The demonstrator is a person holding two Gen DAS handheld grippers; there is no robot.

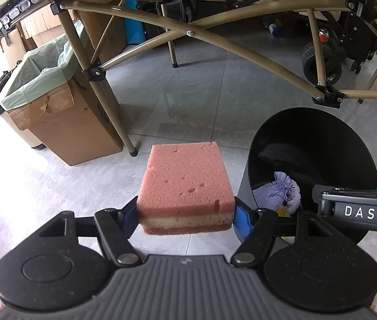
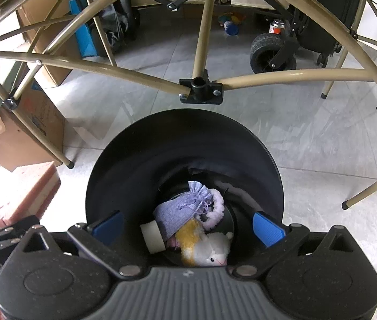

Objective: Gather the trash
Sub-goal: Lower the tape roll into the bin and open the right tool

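Sponge (image 1: 185, 186) sits clamped in the left gripper (image 1: 185, 217), beside the black bin (image 1: 348, 138). Right gripper (image 2: 188, 226) gapes wide and empty over the bin, above a pouch (image 2: 183, 210), plush toy (image 2: 204, 248) and perhaps a tape roll (image 2: 152, 236).

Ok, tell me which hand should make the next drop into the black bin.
Left, probably. The left gripper is clamped on the pink sponge, beside the black bin. The right gripper is open and empty over the bin, above the lavender pouch and plush toy.
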